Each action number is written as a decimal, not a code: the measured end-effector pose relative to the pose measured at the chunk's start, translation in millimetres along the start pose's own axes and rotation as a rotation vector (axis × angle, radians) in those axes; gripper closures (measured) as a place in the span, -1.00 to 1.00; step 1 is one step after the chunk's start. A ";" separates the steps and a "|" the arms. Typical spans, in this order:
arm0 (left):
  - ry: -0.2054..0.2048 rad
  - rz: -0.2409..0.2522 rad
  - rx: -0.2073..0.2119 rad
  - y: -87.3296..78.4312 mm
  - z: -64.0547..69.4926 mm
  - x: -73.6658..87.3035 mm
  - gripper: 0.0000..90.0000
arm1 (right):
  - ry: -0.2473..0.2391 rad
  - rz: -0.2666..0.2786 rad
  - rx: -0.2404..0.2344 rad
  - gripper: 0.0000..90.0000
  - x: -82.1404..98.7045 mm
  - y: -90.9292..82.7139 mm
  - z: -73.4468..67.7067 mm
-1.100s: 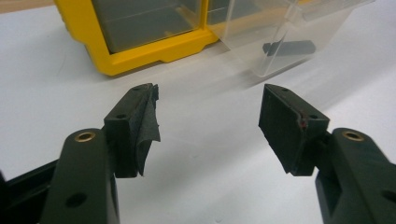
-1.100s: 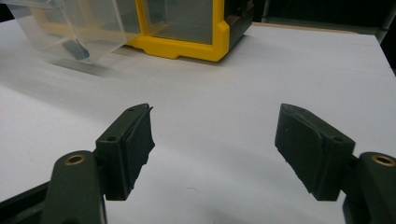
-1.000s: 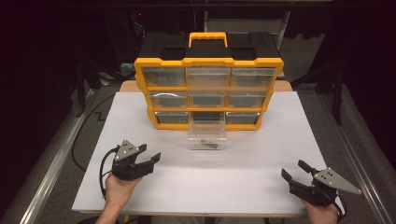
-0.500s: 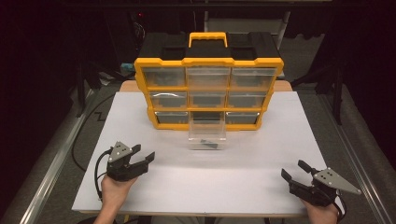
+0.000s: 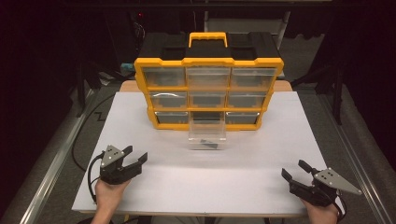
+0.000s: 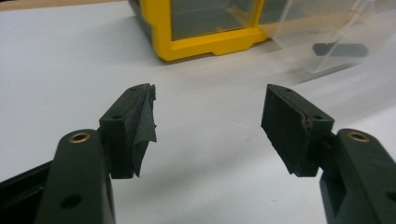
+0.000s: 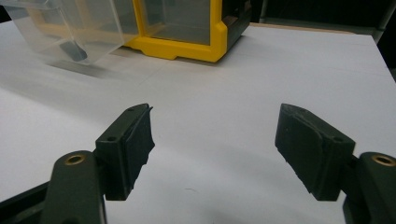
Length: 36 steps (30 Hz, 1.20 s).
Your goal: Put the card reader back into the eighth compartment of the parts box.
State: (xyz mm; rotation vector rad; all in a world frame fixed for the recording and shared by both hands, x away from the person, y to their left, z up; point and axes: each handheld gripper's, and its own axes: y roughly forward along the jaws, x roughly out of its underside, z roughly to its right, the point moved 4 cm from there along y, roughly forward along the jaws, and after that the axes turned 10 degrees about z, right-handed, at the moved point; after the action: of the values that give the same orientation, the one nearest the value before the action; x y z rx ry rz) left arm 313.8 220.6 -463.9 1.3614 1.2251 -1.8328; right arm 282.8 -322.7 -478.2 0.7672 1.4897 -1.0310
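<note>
We note a yellow organiser [image 5: 208,93] standing upright at the far middle of the white bench [image 5: 280,149], its nine clear drawers facing us. The bottom-middle drawer [image 5: 207,135] is pulled well out of its slot, its front end resting on or just above the bench; we cannot tell which. A small dark part [image 5: 205,143] lies on its floor near the front. With the drawer drawn forward like this, the part is open to reach from above, which we judge to be the reason for its position.

Left gripper [image 5: 134,160]: jaws wide apart, nothing between them, held low over the near-left of the bench and angled toward the organiser. In the left gripper view the yellow corner of the frame and the clear drawer sit ahead, well apart from the pads [image 6: 140,126].

Right gripper [image 5: 294,171]: jaws likewise wide and empty, at the near-right edge of the bench, pointing toward the drawer. Its view shows the drawer and the dark part up and to the left.

Both grippers sit well back from the work, flanking it. We read this as a ready stance: open and aimed, so either could go in for the part or the drawer front.
</note>
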 end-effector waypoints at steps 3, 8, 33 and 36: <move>-0.009 0.003 -0.003 -1.5 -1.7 2.4 -0.23 | -0.003 0.003 0.002 -0.39 -0.1 -0.1 -0.5; -0.015 0.012 -0.003 -3.1 -3.4 3.3 -0.25 | 0.004 0.002 0.007 -0.39 -0.2 -0.8 -0.1; -0.092 0.036 -0.016 -16.1 -18.2 21.4 -0.29 | 0.007 0.012 0.021 -0.39 -0.8 -2.6 2.1; -0.080 0.032 -0.016 -16.6 -16.4 22.9 -0.29 | 0.009 0.015 0.022 -0.39 -0.7 -2.6 2.5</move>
State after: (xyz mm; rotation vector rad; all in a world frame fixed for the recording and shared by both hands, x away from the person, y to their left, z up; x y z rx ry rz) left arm 299.4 244.6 -480.8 1.2791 1.1674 -1.8339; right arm 281.6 -326.0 -477.1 0.7983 1.4807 -1.0358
